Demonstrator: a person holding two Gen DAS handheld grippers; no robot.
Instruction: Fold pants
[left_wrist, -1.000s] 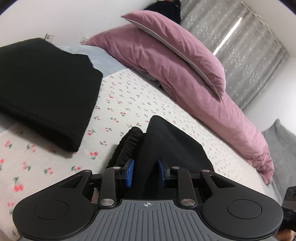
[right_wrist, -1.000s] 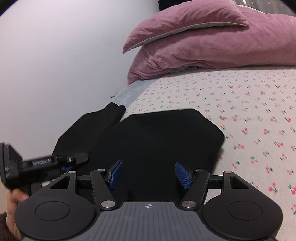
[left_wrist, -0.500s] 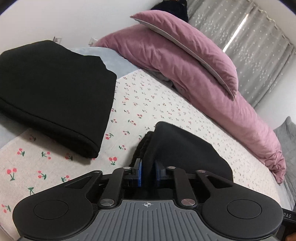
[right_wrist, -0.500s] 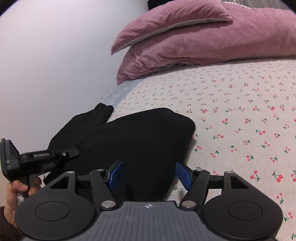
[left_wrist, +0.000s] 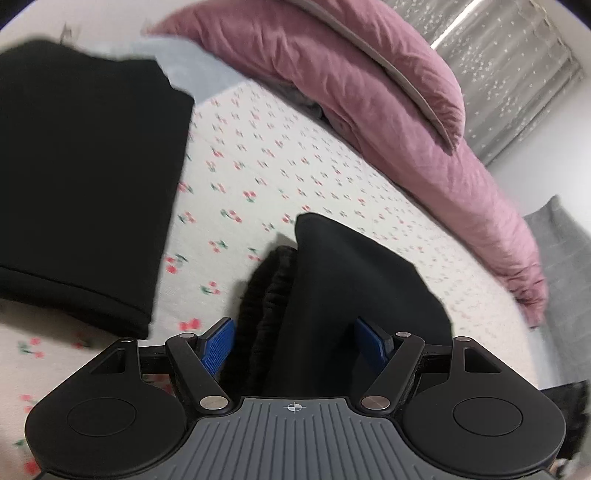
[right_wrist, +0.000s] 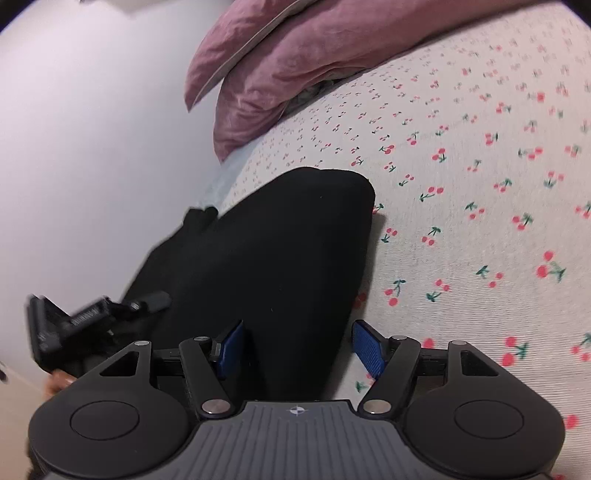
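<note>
The black pants (left_wrist: 343, 280) lie folded in a thick bundle on the cherry-print bed sheet (left_wrist: 258, 177), the ribbed waistband (left_wrist: 269, 295) showing on the left side. My left gripper (left_wrist: 297, 341) is open, its blue pads (left_wrist: 218, 343) standing wide on either side of the bundle's near edge. In the right wrist view the same pants (right_wrist: 273, 251) lie flat. My right gripper (right_wrist: 299, 347) is open over their near right edge. The left gripper's body (right_wrist: 85, 317) shows at the left there.
A second folded black garment (left_wrist: 81, 173) lies on the sheet to the left. Mauve pillows and a duvet (left_wrist: 369, 81) run along the far side, with a grey curtain (left_wrist: 517, 74) behind. A white wall (right_wrist: 92, 129) borders the bed.
My left gripper was shut on the pants' edge half a second ago and has now opened. The right gripper stayed open and has tilted and moved closer over the bundle.
</note>
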